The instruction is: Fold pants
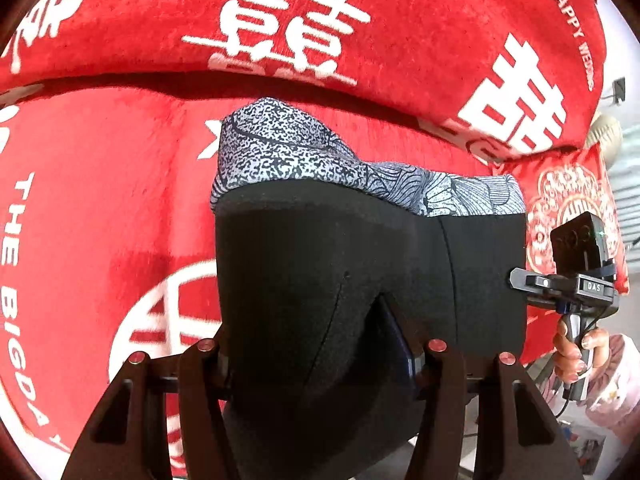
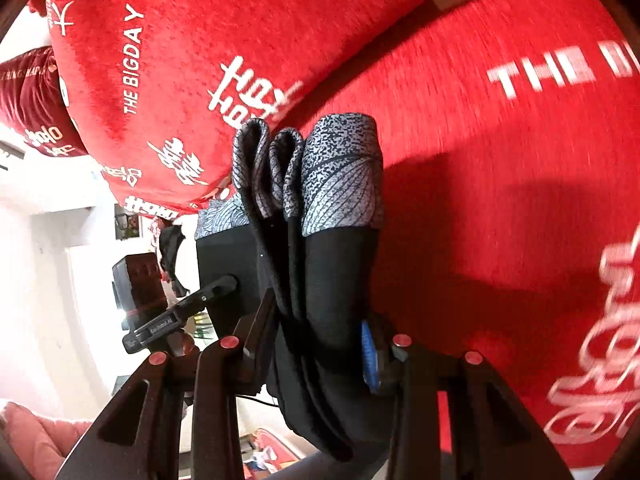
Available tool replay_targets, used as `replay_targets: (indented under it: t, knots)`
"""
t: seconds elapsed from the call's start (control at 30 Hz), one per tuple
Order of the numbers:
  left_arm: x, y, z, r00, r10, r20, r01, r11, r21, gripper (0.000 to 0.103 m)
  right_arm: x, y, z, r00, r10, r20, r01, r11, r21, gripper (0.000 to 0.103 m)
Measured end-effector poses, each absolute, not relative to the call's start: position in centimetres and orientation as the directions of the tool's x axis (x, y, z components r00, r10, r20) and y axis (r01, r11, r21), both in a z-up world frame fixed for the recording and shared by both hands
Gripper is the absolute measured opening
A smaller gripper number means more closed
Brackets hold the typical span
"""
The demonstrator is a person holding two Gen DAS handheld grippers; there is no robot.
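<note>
The pants (image 1: 340, 264) are black with a grey patterned band along the far edge, folded into a thick bundle and held up above the red bed cover. My left gripper (image 1: 320, 344) is shut on the near black end of the bundle. My right gripper (image 2: 316, 344) is shut on several stacked layers of the pants (image 2: 328, 216). The right gripper (image 1: 576, 284) shows at the bundle's right edge in the left wrist view. The left gripper (image 2: 188, 304) shows at its left edge in the right wrist view.
A red plush bed cover (image 1: 100, 208) with white lettering lies under the pants. A large red pillow (image 1: 360, 20) lies behind them, and a small red cushion (image 1: 568, 200) at the right. A white wall (image 2: 48, 272) stands left of the bed.
</note>
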State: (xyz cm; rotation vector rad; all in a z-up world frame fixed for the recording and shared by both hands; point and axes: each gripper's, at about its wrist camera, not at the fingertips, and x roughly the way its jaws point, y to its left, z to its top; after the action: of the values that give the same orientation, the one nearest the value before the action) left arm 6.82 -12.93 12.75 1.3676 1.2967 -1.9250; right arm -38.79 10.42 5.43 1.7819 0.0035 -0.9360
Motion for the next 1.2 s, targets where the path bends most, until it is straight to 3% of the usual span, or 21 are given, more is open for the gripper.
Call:
replay_targets:
  t: [0.3, 0.43, 0.5, 0.8, 0.87, 0.93, 1.03, 1.2]
  knots:
    - [8.6, -11.1, 8.1, -0.31, 0.211, -0.927, 0.792, -0.483, -0.375, 0.061, -35.8, 12.4, 2.6, 0.66, -0.373, -0.652, 0.477, -0.462, 0.748, 0.039]
    - [9.6, -11.9, 6.4, -0.288, 0.164, -0.943, 0.81, -0.484, -0.332, 0.096, -35.7, 12.4, 0.3, 0.627, -0.339, -0.701, 0.526, -0.48, 0.702, 0.051]
    - [9.7, -12.1, 5.9, -0.283, 0.163, -0.945, 0.807, -0.492, -0.326, 0.101, -35.9, 12.7, -0.3, 0.619, -0.33, -0.713, 0.53, -0.495, 0.689, 0.054]
    - [8.6, -11.9, 8.0, -0.177, 0.059, -0.983, 0.784, -0.595, -0.177, 0.101, -34.7, 13.2, 2.9, 0.429, -0.253, -0.867, 0.699, -0.516, 0.496, 0.061]
    - [8.8, -12.1, 9.1, -0.182, 0.037, -0.983, 0.782, -0.601, -0.168, 0.101, -34.4, 13.1, 4.3, 0.374, -0.259, -0.89, 0.739, -0.496, 0.455, 0.059]
    - [8.9, -12.4, 10.3, -0.205, 0.017, -0.979, 0.782, -0.598, -0.174, 0.101, -34.2, 12.7, 5.6, 0.346, -0.285, -0.894, 0.756, -0.48, 0.446, 0.043]
    - [8.6, -12.8, 12.0, -0.25, -0.015, -0.968, 0.78, -0.595, -0.192, 0.101, -34.0, 11.5, 7.4, 0.307, -0.34, -0.889, 0.771, -0.459, 0.442, 0.028]
    - [6.6, -13.1, 12.0, -0.303, -0.016, -0.953, 0.778, -0.582, -0.238, 0.101, -32.9, 8.3, 8.0, 0.308, -0.364, -0.879, 0.797, -0.407, 0.447, 0.026]
